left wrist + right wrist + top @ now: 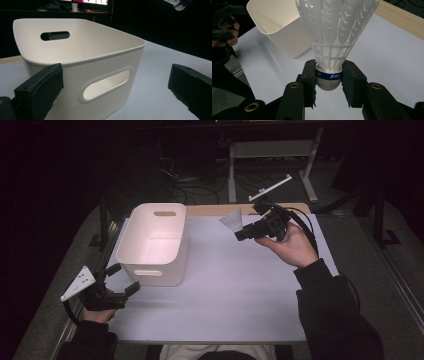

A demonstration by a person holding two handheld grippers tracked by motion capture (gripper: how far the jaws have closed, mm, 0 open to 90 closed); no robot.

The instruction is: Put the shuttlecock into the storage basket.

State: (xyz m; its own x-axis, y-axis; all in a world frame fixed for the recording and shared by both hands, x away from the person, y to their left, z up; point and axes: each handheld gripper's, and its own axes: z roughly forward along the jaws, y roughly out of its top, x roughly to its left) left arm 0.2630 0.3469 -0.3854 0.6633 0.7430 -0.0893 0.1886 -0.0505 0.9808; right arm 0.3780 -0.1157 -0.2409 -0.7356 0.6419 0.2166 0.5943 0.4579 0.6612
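Table [225, 285] white and bare, dark room, right tongs [328, 82] gripping shuttlecock [332, 37], left tongs [121, 279] agape beside bin [152, 245].

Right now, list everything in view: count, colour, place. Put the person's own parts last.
bin: one, white, slot handles, on the table's left half, nothing visible inside.
shuttlecock: one, white plastic skirt, blue band on its cap, held above the table's far right part.
table: one, white top with a wooden strip at its far edge.
white bar: one, beyond the table's far edge.
desk frame: one, grey, on the floor behind, cables beside it.
left tongs: black, jaws apart, at the table's near left corner, pointing at the bin.
right tongs: black, jaws closed on the shuttlecock's cap.
hands: two, dark sleeves; right hand, left hand.
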